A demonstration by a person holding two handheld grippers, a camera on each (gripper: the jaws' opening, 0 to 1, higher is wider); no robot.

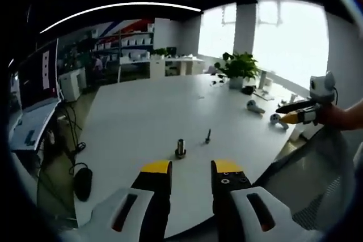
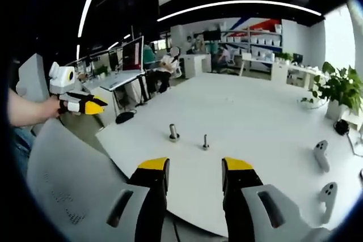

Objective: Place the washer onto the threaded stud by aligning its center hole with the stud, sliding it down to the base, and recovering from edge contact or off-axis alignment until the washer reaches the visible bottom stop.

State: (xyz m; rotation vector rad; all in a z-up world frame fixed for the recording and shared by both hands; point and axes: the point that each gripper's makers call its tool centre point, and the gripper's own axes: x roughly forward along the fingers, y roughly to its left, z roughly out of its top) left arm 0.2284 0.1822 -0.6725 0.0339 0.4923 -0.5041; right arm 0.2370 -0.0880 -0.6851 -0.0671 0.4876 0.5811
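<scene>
White table [image 2: 261, 111] with potted plant [image 1: 238, 67], two game controllers [image 2: 321, 155], monitor [image 1: 39, 75] beside it.

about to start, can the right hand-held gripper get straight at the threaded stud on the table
Probably yes. The right hand-held gripper is open and empty, and the threaded stud stands just ahead of it on the white table, nothing between. The taller metal cylinder stands off to one side.

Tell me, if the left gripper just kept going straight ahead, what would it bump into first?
Probably the short metal cylinder standing on the white table, almost dead ahead between the left gripper jaws; the thin dark stud stands slightly right. Depth is uncertain.
</scene>
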